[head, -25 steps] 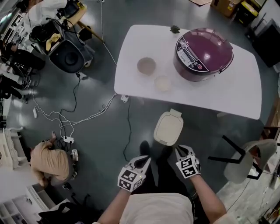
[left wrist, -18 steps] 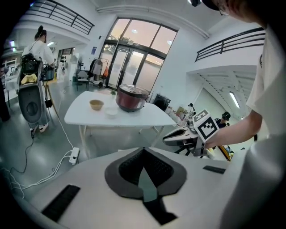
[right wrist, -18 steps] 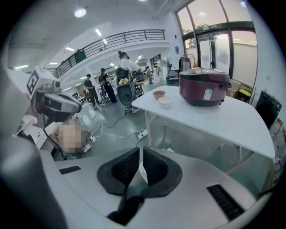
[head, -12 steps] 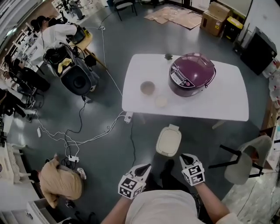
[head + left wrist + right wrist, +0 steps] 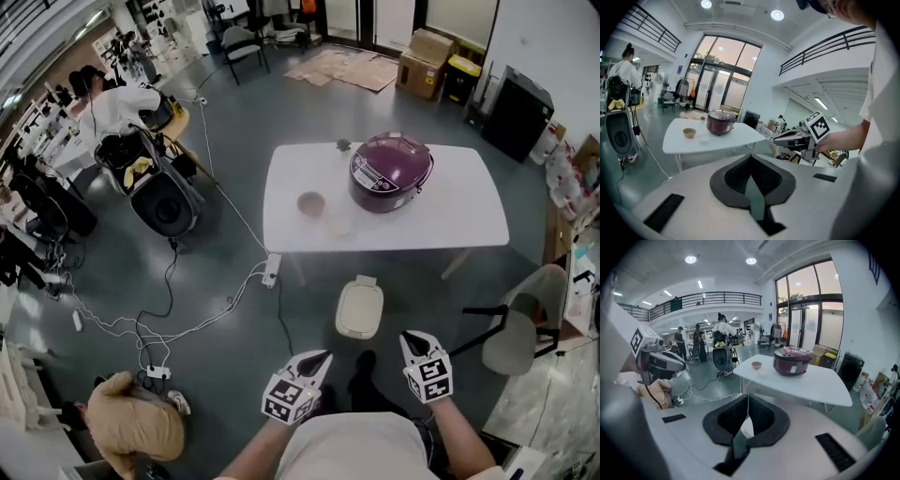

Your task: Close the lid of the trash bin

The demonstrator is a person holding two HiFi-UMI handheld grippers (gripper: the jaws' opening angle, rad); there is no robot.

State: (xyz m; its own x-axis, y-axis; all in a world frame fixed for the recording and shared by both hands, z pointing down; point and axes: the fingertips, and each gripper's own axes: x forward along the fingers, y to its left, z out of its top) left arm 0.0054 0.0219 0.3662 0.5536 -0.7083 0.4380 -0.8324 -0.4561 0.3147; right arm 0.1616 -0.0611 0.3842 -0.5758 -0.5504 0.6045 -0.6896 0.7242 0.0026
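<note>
In the head view the cream trash bin [image 5: 359, 309] stands on the grey floor just in front of the white table, its lid lying flat and closed. Both grippers hover near the person's body, well above and short of the bin. The left gripper [image 5: 323, 356] points toward it with its pads together and nothing between them. To its right the right gripper [image 5: 410, 337] is also shut and empty. In the right gripper view a sliver of the bin [image 5: 746, 427] shows below the closed right gripper [image 5: 748, 397]. The left gripper [image 5: 750, 157] looks toward the table.
A white table [image 5: 469, 216] carries a purple rice cooker [image 5: 390, 171] and two small bowls [image 5: 310, 202]. A grey chair [image 5: 511, 337] stands right of the bin. Cables [image 5: 187, 319] trail over the floor at left, near a crouching person [image 5: 131, 427] and a trolley [image 5: 164, 202].
The view has pulled back and upward, so bin and table look smaller and farther. Both grippers have risen away from the bin. The lid stays closed.
</note>
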